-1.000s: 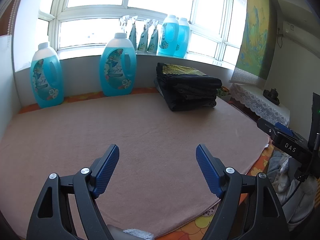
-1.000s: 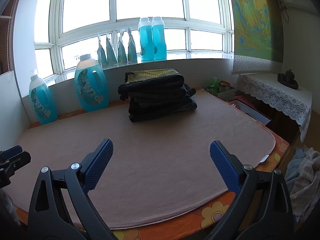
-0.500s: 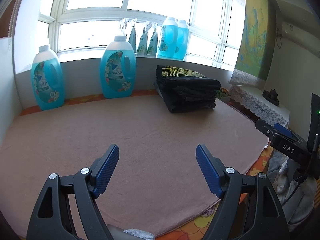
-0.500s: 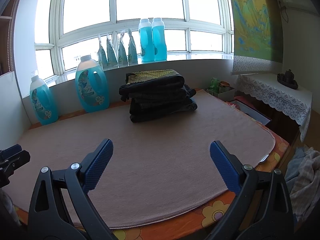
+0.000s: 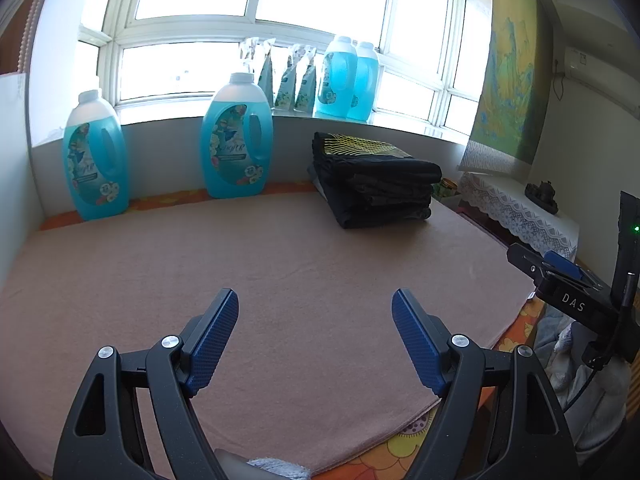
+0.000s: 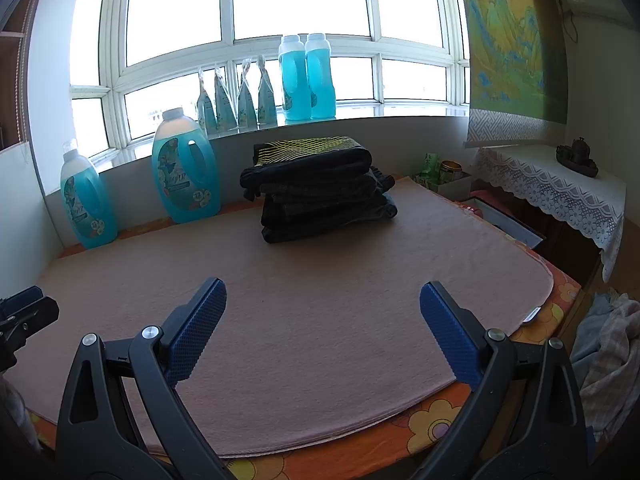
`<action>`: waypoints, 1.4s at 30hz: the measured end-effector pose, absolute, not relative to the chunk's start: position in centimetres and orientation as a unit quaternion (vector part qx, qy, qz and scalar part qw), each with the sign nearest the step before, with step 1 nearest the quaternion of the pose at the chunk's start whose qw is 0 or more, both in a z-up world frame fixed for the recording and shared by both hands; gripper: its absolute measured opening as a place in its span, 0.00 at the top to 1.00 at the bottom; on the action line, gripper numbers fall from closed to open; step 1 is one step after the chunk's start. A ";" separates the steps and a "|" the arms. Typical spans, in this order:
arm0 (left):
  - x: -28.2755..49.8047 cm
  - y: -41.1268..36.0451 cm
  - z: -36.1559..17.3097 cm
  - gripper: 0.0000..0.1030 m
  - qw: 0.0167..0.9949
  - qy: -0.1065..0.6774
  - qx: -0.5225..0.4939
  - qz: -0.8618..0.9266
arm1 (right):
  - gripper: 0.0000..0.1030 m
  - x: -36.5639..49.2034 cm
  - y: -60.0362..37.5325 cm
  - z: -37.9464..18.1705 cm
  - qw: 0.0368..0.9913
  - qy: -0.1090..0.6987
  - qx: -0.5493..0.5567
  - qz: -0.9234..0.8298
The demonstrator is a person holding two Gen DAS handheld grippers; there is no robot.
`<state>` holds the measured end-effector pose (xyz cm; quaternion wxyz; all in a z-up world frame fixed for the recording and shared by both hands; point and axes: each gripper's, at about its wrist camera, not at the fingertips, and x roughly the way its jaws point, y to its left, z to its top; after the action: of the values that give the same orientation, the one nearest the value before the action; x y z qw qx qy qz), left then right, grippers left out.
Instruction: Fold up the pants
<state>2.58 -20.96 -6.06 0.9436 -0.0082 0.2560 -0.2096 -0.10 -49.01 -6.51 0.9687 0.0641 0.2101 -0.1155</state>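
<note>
Over the pinkish-beige felt mat (image 5: 280,264), as the left wrist camera shows it, the left gripper (image 5: 315,312) hovers with its two blue-padded black fingers (image 5: 212,332) spread wide apart and nothing between them. At the far right of the mat sits a stack of folded dark pants (image 5: 376,188), the top piece bearing a yellow mesh pattern, well apart from the gripper. Two large blue detergent jugs with white caps (image 5: 236,140) stand along the low grey wall behind the mat, and two more blue bottles (image 5: 344,76) stand on the windowsill beside some slim refill pouches (image 5: 286,80). At the right edge the black body of the right gripper (image 5: 568,292) shows, marked "DAS".

From the right wrist camera, the right gripper (image 6: 323,316) also hangs above the mat (image 6: 320,300), fingers (image 6: 448,336) wide apart and empty. The folded pants (image 6: 320,188) lie at the back of the mat, near the wall. An orange flowered cloth (image 6: 432,420) peeks out under the mat's near edge. A white lace-covered side table (image 6: 560,188) stands to the right, and a heap of pale laundry (image 6: 608,352) lies below it at the lower right.
</note>
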 end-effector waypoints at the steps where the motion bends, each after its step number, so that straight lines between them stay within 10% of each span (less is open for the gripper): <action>1: 2.6 -21.0 -6.1 0.23 0.944 0.256 -0.008 -0.210 | 0.04 -0.1 -49.0 -6.5 0.969 0.210 0.064 -0.116; 42: 2.5 -21.0 -6.2 0.22 0.947 0.249 0.005 -0.205 | 0.04 0.4 -48.1 -7.2 0.968 0.216 0.065 -0.111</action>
<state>2.48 -21.00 -6.22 0.9466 0.0053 0.2489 -0.2050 0.38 -48.06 -7.17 0.9679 0.0649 0.2158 -0.1115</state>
